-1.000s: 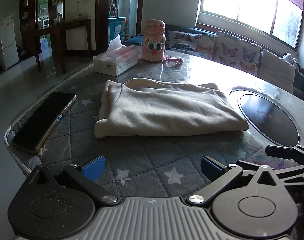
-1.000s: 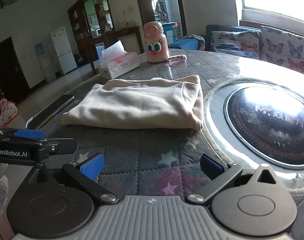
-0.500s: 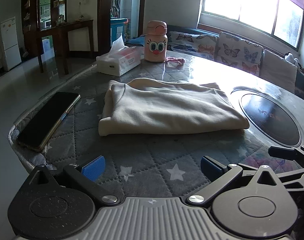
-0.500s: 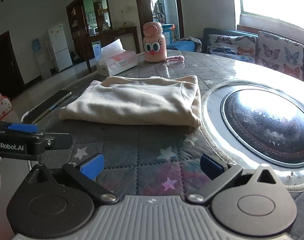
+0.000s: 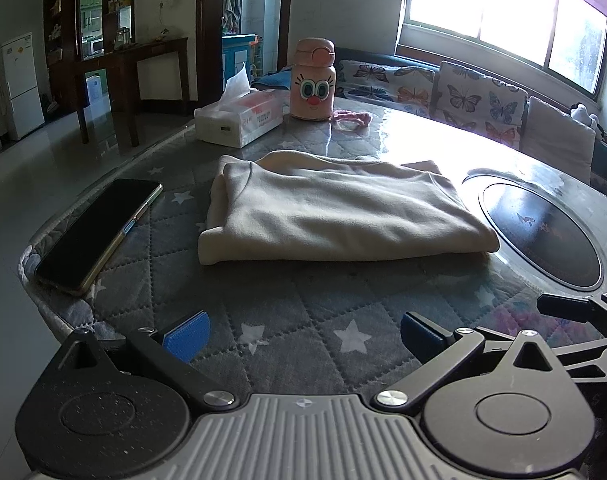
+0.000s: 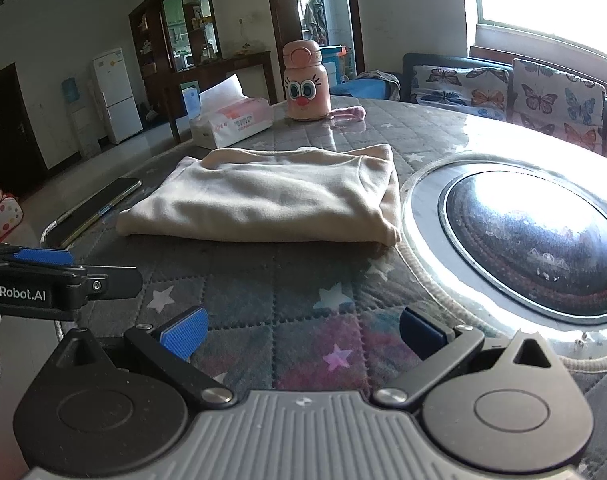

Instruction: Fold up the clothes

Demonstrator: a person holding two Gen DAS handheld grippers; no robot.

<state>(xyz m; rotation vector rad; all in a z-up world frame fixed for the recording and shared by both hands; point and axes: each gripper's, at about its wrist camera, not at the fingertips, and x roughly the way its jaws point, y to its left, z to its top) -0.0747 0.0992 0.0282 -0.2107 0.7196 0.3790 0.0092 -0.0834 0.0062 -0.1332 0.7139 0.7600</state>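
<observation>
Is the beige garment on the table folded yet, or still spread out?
Folded. The beige garment lies as a compact, layered rectangle, with a doubled edge facing both cameras. Neither claw touches it.

Bright window (image 5: 503, 20), butterfly sofa (image 5: 443, 92), white fridge (image 6: 117, 96) (far corner), glossy floor (image 5: 31, 176)

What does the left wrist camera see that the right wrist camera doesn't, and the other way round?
Only the left view shows the plain cushion at the sofa's end and the right claw's black tip at its right edge. Only the right view shows the spotted bag on the floor and the left claw's "GenRobot.AI" lettering. Both share the folded beige garment, phone, tissue box, pink bottle and round black hob, with each claw open.
</observation>
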